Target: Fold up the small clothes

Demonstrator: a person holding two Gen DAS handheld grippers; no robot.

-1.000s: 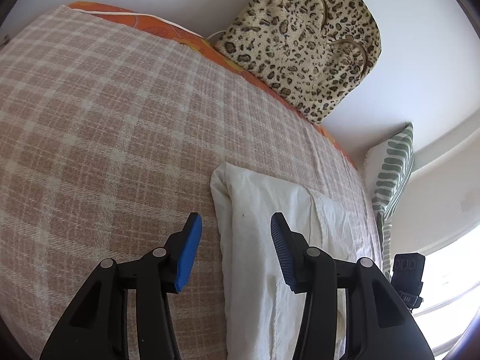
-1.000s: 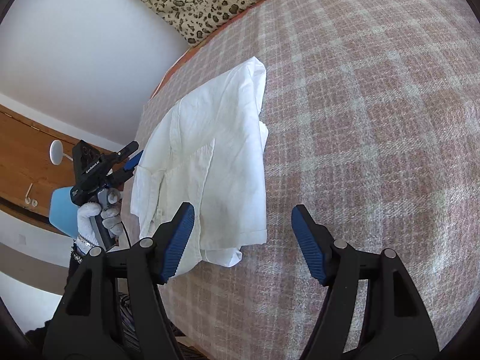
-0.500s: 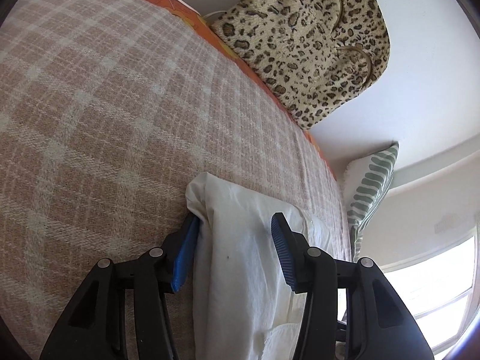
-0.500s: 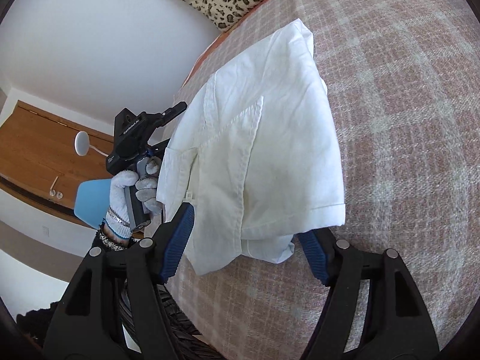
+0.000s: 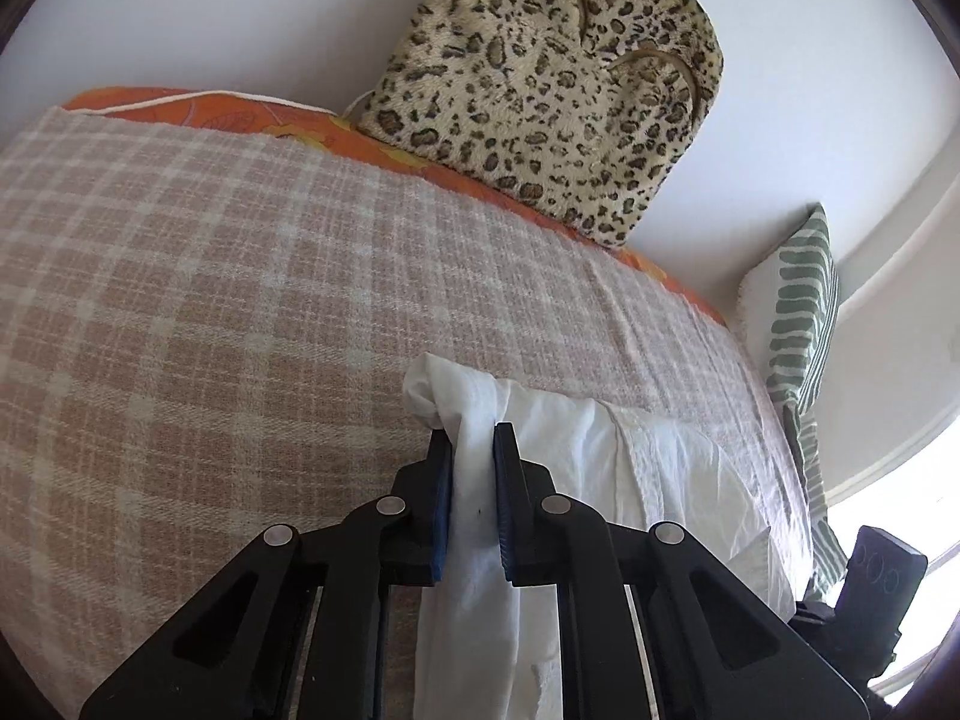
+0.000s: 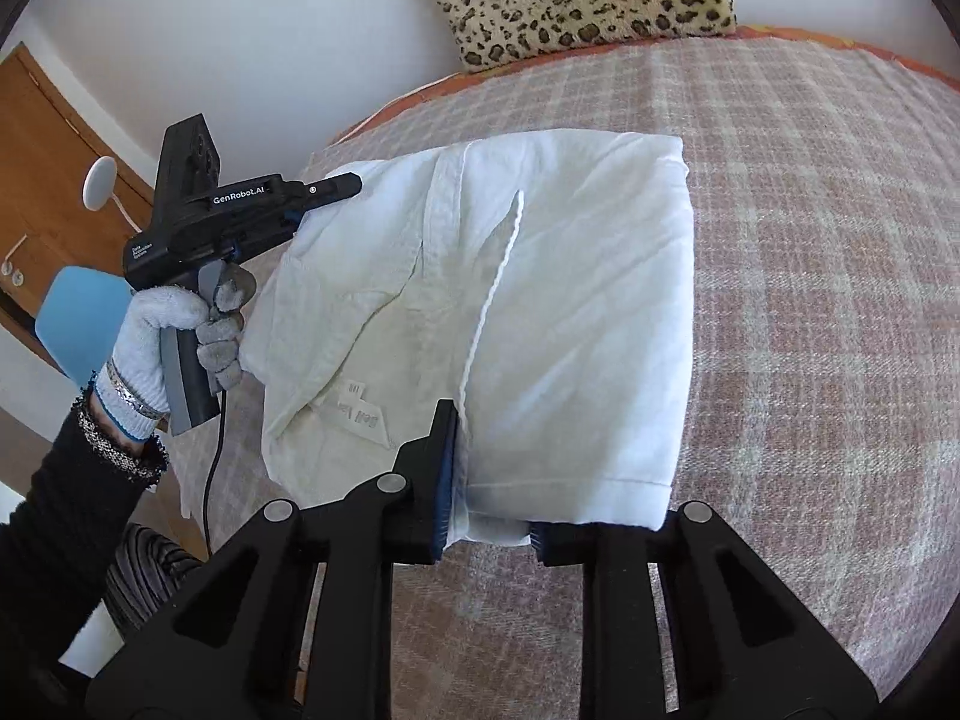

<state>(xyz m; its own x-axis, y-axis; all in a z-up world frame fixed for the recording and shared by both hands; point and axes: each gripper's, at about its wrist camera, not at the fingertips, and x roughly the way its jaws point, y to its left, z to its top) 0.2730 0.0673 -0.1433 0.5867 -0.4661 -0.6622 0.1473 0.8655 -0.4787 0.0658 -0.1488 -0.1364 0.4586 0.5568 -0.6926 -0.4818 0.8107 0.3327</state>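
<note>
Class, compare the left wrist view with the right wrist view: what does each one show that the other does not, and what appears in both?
Left wrist view only: a green striped pillow at the bed's far end, and the left gripper seen close up, shut on a bunched corner of the white shirt.

Right wrist view only: the gloved left hand, a wooden door, a blue chair, and the right gripper around the shirt's near edge.

Both: the shirt, the plaid blanket and the leopard-print bag.
</note>
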